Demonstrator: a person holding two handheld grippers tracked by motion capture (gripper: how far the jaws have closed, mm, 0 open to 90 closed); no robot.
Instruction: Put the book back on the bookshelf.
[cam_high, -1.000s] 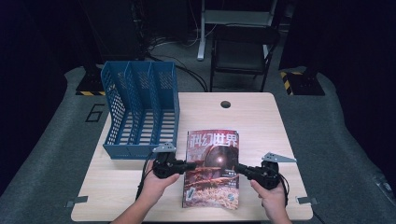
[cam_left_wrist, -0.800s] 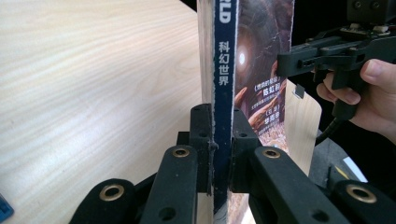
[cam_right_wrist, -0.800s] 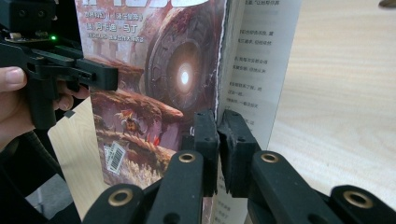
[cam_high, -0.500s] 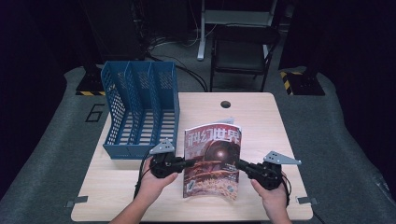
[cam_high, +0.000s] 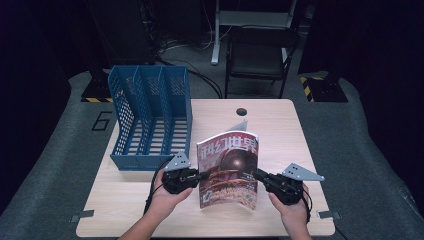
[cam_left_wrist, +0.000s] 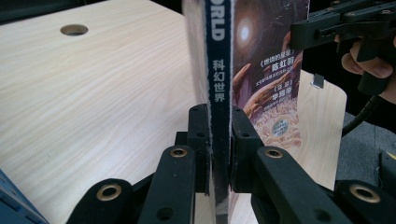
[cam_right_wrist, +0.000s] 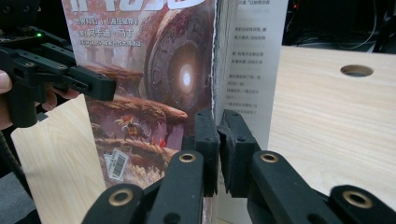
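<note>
Left tool (cam_high: 201, 175) clenched on the spine edge, right tool (cam_high: 259, 175) on the opposite edge, magazine (cam_high: 228, 167) upright between, lower centre of frame, long axis vertical over tabletop (cam_high: 280, 125), blue file rack (cam_high: 150, 117) up-left, nearer left hand.

The magazine (cam_high: 229, 170) I hold stands nearly upright on its lower edge on the desk (cam_high: 280, 125), its cover facing me and leaning slightly back. The cover shows a dark reddish sphere with a glowing centre over rust-brown scenery, with large pale Chinese characters across the top. The spine (cam_left_wrist: 219, 93) is dark blue with white lettering, and a barcode sticker (cam_right_wrist: 116, 163) sits low on the cover. Its top curls, some pages fanning open behind.
</note>
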